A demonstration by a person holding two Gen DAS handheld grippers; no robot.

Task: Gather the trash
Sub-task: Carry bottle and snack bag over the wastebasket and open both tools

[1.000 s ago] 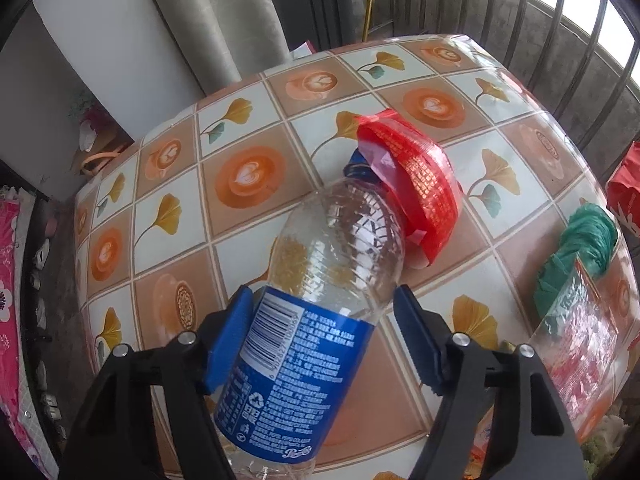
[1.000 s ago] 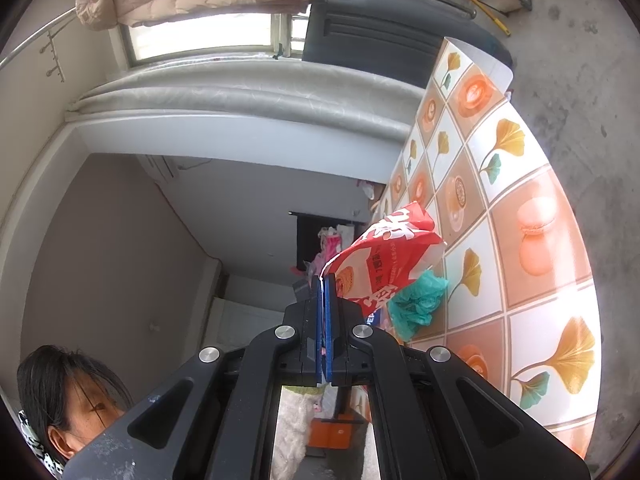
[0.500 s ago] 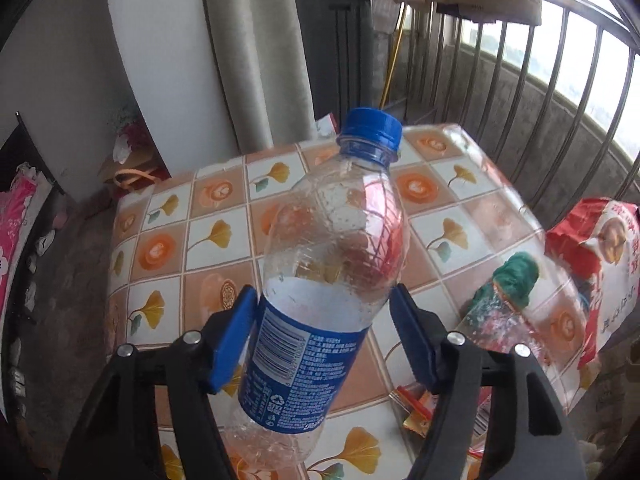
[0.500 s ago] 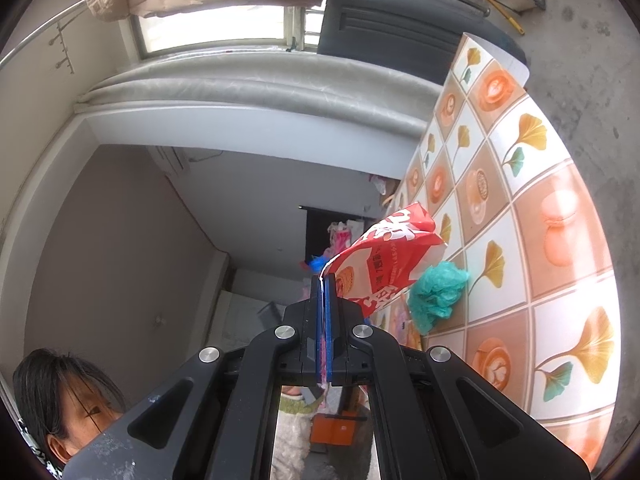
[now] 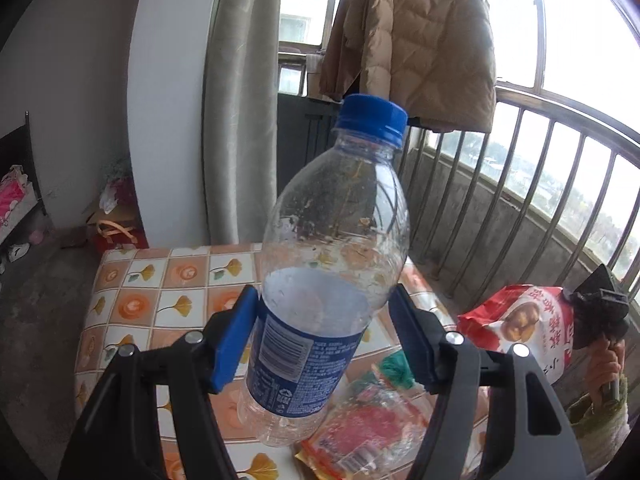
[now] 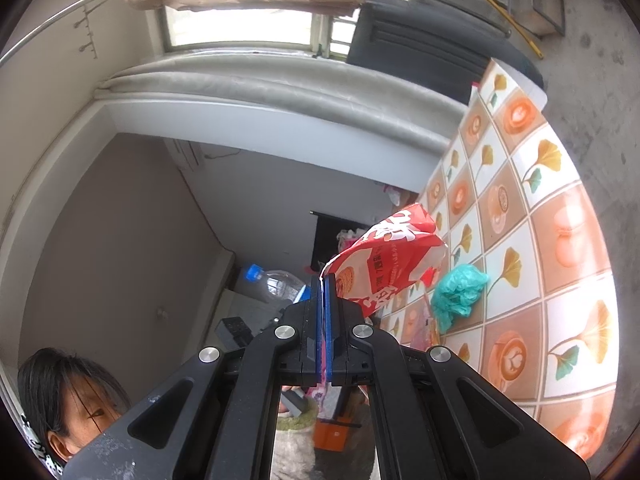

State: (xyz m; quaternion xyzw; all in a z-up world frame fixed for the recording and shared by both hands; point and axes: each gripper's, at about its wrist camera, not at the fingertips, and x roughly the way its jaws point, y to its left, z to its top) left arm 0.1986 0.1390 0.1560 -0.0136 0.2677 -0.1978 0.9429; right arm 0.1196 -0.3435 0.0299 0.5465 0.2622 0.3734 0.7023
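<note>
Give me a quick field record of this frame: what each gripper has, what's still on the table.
left gripper: holds clear plastic bottle with blue cap, lifted off table
right gripper: shut on edge of red snack bag, held in air
table: tiled ginkgo-pattern cloth
still on table: green plastic bag; clear wrapper with red print
background: beige jacket hanging by window

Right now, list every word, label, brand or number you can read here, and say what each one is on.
Bottle, blue label: white fine print, a barcode and a recycling triangle; too small to read.
Red snack bag: large white and red Chinese characters; too blurred and warped to quote. The right wrist view shows what looks like a "7" among them.
Clear wrapper on the table: barcode strip, unreadable.
</note>
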